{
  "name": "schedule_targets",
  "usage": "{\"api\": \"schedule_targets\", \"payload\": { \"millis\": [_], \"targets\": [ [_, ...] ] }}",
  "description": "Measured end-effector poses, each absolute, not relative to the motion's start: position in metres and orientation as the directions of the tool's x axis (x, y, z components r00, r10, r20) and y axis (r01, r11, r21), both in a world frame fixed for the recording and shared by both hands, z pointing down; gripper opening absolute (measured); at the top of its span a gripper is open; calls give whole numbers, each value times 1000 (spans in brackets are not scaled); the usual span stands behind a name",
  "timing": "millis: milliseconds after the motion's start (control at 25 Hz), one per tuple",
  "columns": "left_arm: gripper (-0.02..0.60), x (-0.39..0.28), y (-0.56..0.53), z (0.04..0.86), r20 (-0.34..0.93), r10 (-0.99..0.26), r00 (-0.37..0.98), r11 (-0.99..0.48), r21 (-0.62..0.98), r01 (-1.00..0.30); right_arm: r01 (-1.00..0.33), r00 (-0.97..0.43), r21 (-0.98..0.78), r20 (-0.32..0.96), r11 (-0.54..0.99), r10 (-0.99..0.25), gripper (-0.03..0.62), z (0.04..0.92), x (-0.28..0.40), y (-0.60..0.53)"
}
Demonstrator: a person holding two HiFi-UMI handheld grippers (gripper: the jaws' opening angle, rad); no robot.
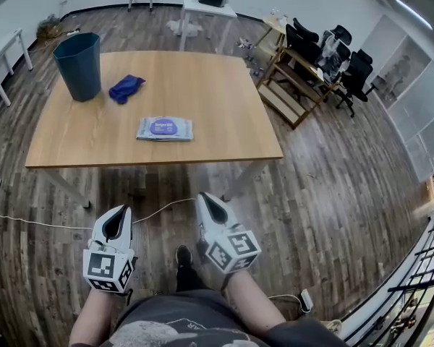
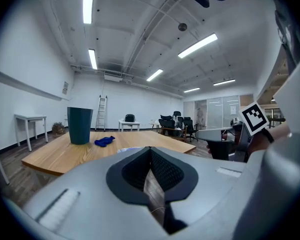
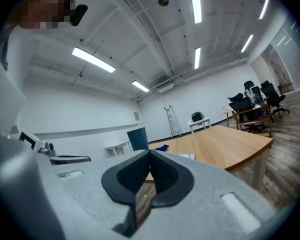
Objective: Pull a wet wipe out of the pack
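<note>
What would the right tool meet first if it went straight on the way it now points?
Probably the near edge of the table. The right tool, shut and empty, points about level at it with nothing between. Depth is unclear; it might pass just over the edge.

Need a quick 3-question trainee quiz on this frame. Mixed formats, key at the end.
1. True or false: the wet wipe pack lies inside the bin.
2. Which item lies on the table just beside the bin? A) a blue cloth B) a mug C) scissors
3. Fill in: the left claw and the right claw, both held short of the table's near edge, are each ___ (open or shut), with nothing between the jaws.

Key: 1 false, the pack lies flat on the table; 2 A; 3 shut.
</note>
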State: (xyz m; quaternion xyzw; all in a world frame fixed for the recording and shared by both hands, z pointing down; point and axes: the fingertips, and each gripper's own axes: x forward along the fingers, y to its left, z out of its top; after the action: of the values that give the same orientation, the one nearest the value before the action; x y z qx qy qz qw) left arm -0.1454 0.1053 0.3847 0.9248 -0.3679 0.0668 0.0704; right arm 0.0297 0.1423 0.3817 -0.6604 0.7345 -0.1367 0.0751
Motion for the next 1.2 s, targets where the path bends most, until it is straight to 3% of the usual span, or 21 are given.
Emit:
{"api": "schedule_targets", "payload": {
  "millis": [360, 680, 1200],
  "targets": [
    [18, -97, 36, 380, 175, -714, 678, -677, 74, -732, -948, -187, -278, 105, 151, -977, -8, 391, 83, 64],
    [18, -74, 1, 385, 184, -736, 652, -652, 68, -755, -950, -255, -243, 243, 195, -936, -8, 426, 98, 19],
    [18, -49, -65, 403, 216, -687, 694, -692, 98, -715, -960, -220, -232, 275, 157, -936, -8, 432, 111, -36]
  ]
}}
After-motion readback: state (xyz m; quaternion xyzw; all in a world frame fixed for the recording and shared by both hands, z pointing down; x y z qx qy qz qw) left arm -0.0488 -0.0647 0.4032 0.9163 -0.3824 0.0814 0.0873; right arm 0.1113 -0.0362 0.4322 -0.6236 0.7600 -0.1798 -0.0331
